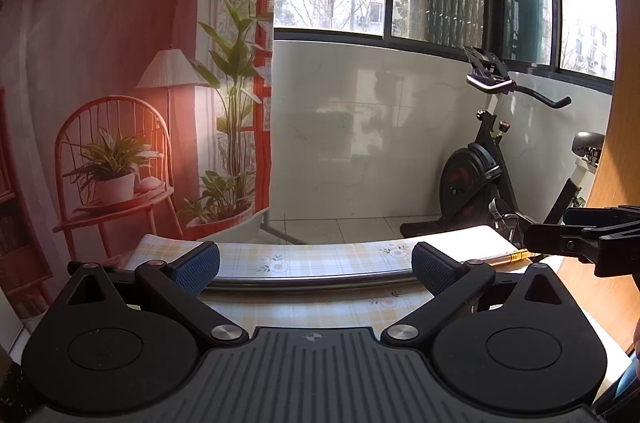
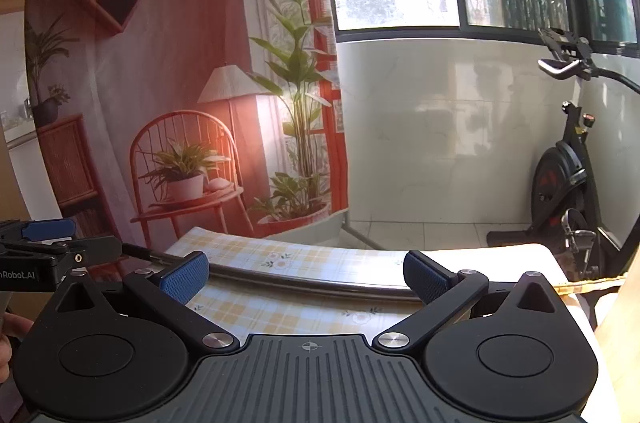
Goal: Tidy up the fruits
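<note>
Left gripper (image 1: 316, 265) and right gripper (image 2: 306, 273) both hover low over a table (image 1: 320, 257) covered in a yellow checked floral cloth, jaws spread wide, nothing between the blue pads. A steel rail (image 1: 312, 282) runs across the table just ahead of both. No fruit shows in either view. Exercise bike (image 1: 492, 159) stands by the tiled wall; printed backdrop (image 2: 160, 83) hangs left.

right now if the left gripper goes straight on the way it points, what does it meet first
Probably the metal rod lying crosswise on the checked tablecloth, just ahead of the open left gripper. Depth is unclear; it might pass above it.
</note>
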{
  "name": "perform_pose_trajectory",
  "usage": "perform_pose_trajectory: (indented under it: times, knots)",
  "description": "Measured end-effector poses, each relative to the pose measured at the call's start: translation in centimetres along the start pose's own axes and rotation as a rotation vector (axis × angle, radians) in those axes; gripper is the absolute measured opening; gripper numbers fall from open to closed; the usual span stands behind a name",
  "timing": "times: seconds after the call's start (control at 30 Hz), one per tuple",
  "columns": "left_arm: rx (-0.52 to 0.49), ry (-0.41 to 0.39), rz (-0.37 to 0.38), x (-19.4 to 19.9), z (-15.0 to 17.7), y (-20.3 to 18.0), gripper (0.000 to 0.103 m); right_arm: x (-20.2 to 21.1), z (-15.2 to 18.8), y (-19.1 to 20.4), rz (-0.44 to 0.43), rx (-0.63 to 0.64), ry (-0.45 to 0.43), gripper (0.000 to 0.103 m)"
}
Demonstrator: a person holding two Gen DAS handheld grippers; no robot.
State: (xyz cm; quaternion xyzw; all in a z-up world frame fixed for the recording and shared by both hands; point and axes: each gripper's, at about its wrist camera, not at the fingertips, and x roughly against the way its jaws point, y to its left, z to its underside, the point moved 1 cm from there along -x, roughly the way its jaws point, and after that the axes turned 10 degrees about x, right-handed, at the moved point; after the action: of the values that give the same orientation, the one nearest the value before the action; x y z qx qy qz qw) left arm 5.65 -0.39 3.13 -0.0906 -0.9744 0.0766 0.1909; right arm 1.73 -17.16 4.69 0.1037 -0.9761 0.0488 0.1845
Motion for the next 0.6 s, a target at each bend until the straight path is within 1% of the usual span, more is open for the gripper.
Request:
perform_pose_trajectory:
  times: [0.07,0.13,0.27,0.4,0.5,0.6]
  knots:
    - [-0.02,-0.033,-0.022,0.8,-0.4,-0.7,0.103,0.7,-0.5,-0.6,-0.011,-0.026,-0.017,0.103]
    - [-0.037,-0.06,-0.042,1.4,-0.8,-1.4,0.103,1.2,-0.9,-0.8,0.001,-0.033,-0.03,0.103]
    - [-0.055,-0.081,-0.049,2.4,-1.3,-2.3,0.103,2.0,-1.0,-1.4,0.018,-0.043,-0.043,0.103]
    - [-0.05,-0.085,-0.039,2.8,-1.5,-2.5,0.103,2.4,-1.0,-1.5,0.03,-0.048,-0.048,0.103]
    - [-0.025,-0.079,-0.026,3.0,-1.6,-2.3,0.103,2.4,-1.1,-1.4,0.036,-0.049,-0.047,0.103]
    - [-0.009,-0.079,-0.029,3.0,-1.7,-1.8,0.103,2.4,-1.1,-1.3,0.04,-0.05,-0.046,0.103]
